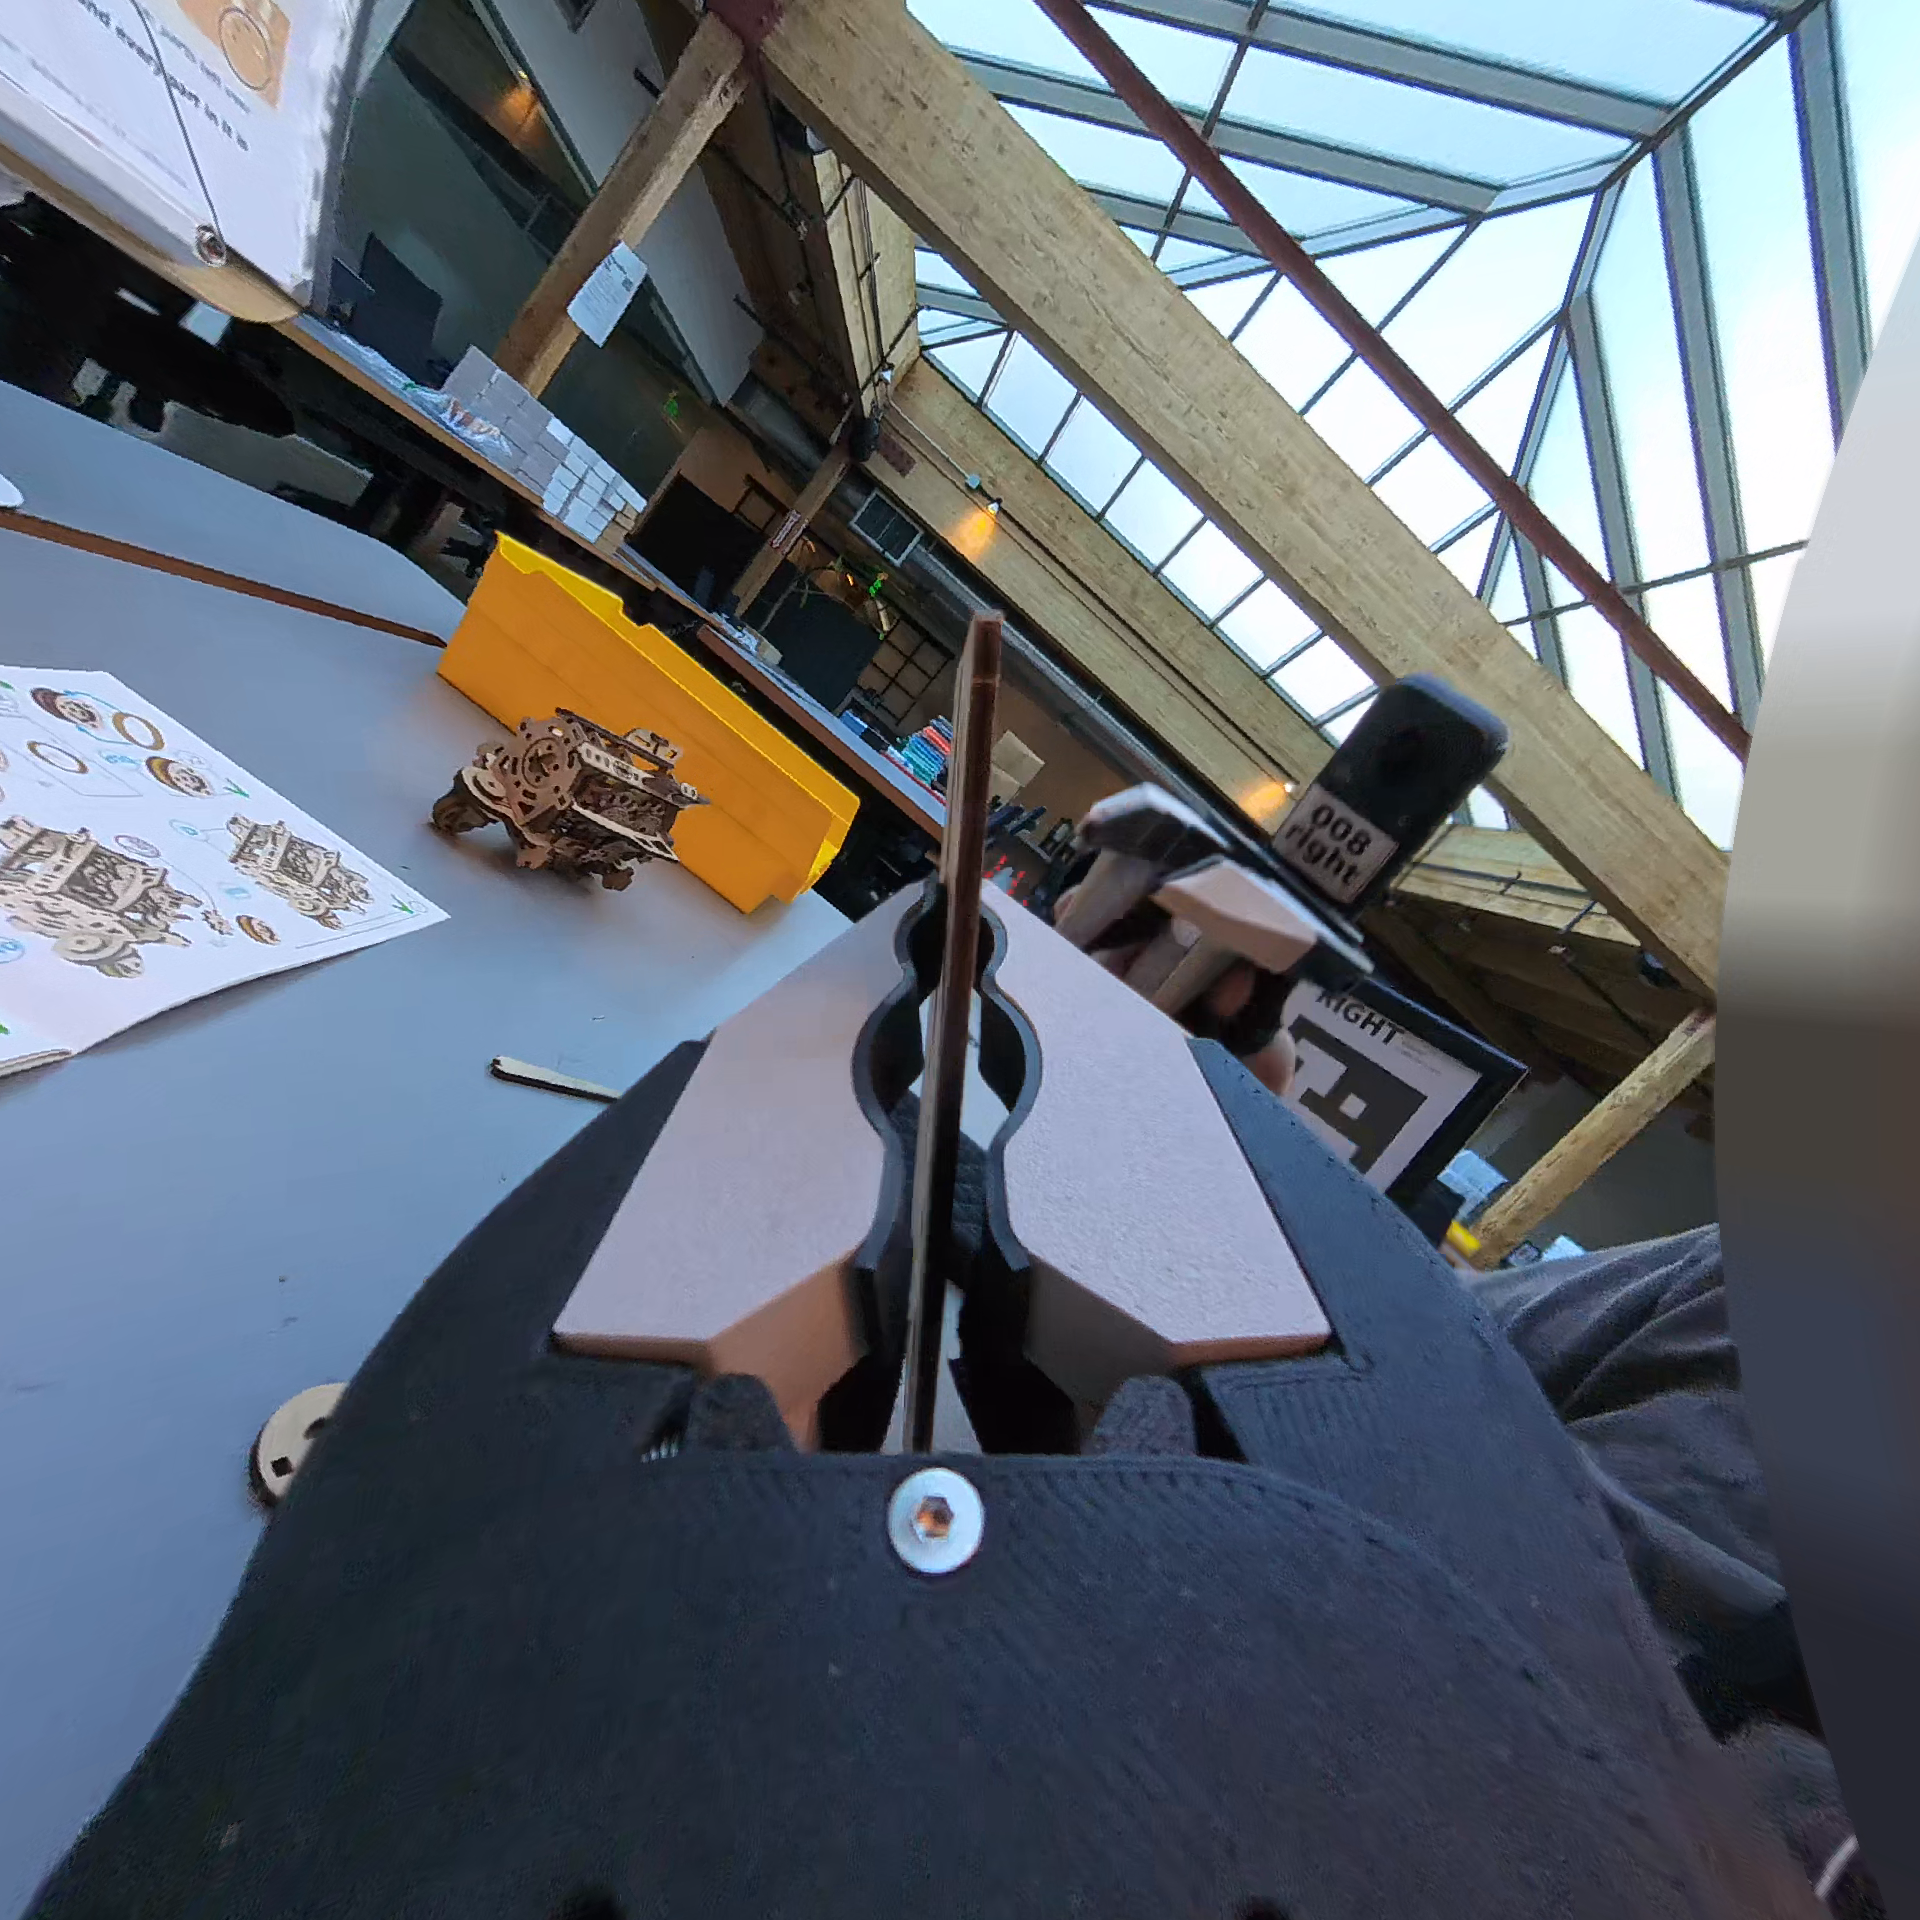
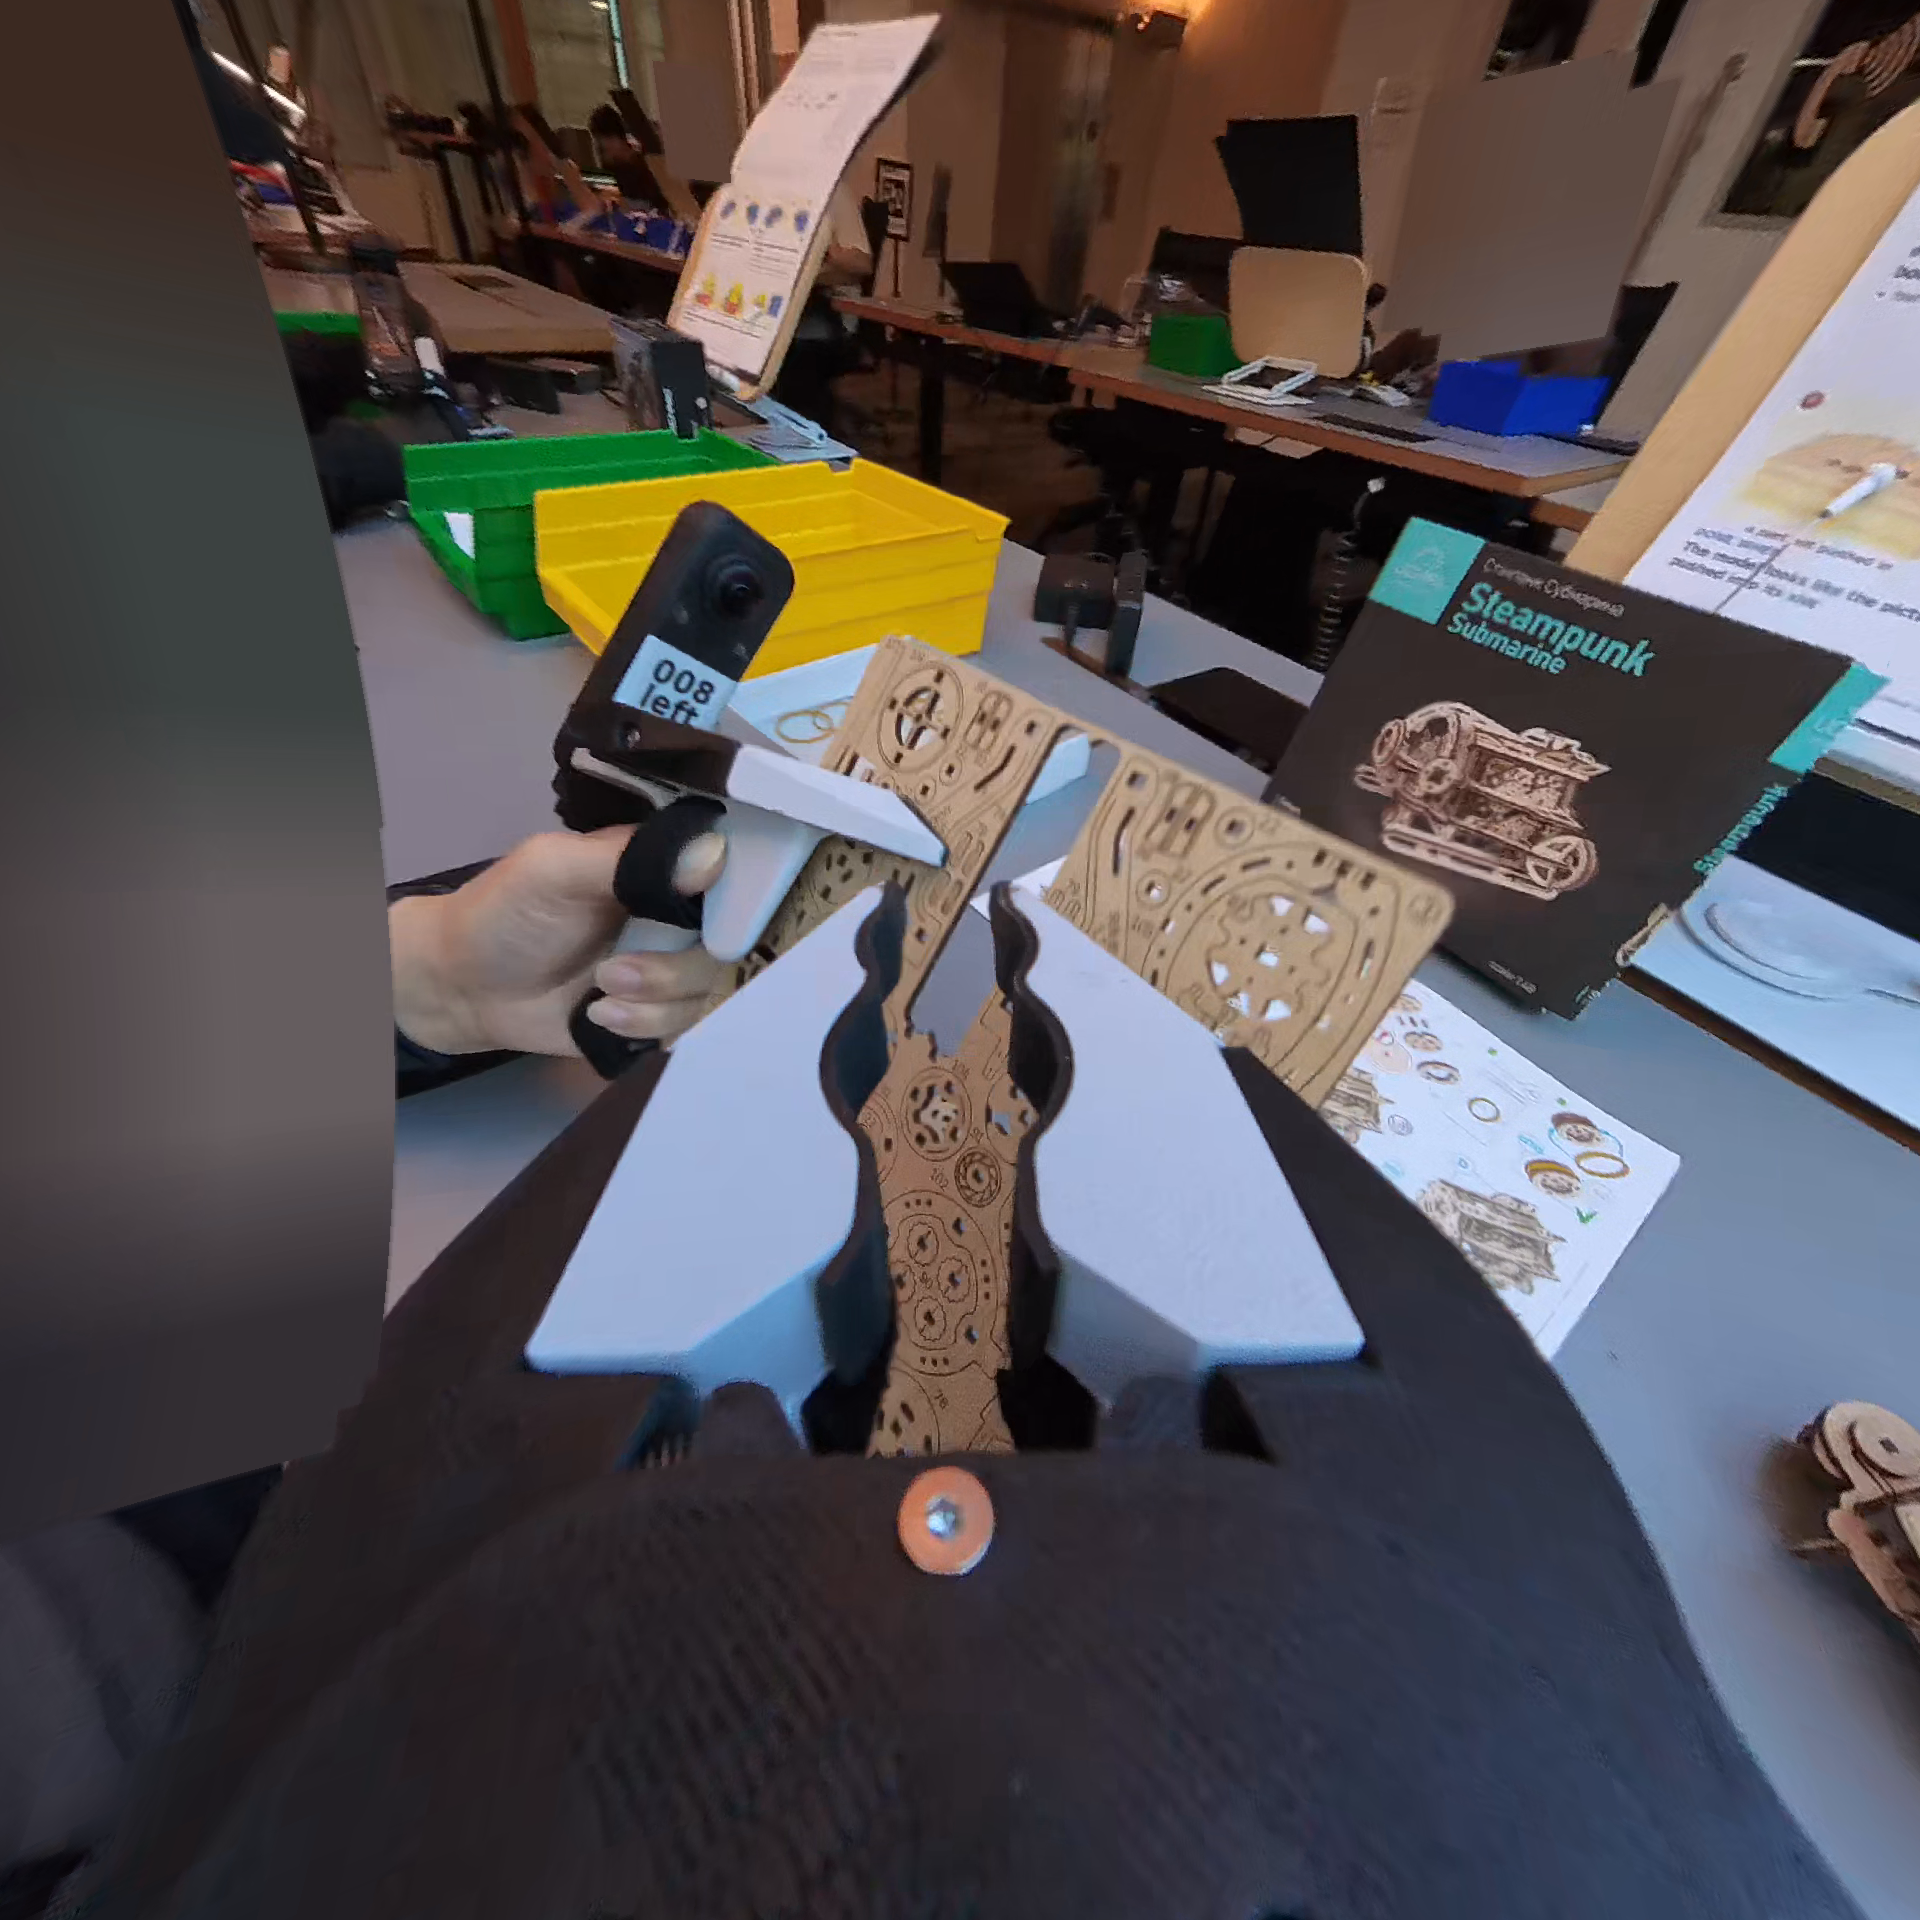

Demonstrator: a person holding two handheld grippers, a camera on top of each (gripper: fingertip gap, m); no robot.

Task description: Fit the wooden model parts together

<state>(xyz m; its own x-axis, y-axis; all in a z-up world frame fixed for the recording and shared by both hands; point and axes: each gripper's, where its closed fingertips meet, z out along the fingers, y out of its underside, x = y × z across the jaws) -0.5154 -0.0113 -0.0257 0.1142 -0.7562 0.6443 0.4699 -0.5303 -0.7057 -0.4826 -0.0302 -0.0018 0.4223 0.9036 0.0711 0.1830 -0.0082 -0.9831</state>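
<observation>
My left gripper (image 1: 951, 909) is shut on a thin wooden parts sheet (image 1: 961, 935), seen edge-on and held upright above the grey table (image 1: 312, 1195). In the right wrist view the sheet (image 2: 1226, 883) shows flat-on, with laser-cut gears and rings, pinched at its left side by the left gripper (image 2: 930, 842) in a person's hand. My right gripper (image 2: 945, 909) is open; its fingers hover just in front of the sheet's face, near a cut-out slot. It also shows beyond the sheet in the left wrist view (image 1: 1112, 883). A partly built wooden model (image 1: 566, 800) stands on the table, and shows in the right wrist view (image 2: 1860, 1507).
A yellow bin (image 1: 644, 727) stands behind the model, with a green bin (image 2: 499, 520) beside it. A printed instruction sheet (image 1: 156, 852) lies flat. The dark kit box (image 2: 1538, 769) leans upright. A wooden stick (image 1: 551, 1075) and a round wooden part (image 1: 286, 1439) lie loose. About 5 cm separates my left fingertips from my right. The partly built wooden model (image 1: 566, 800) is about equally far from each gripper, around 30 cm.
</observation>
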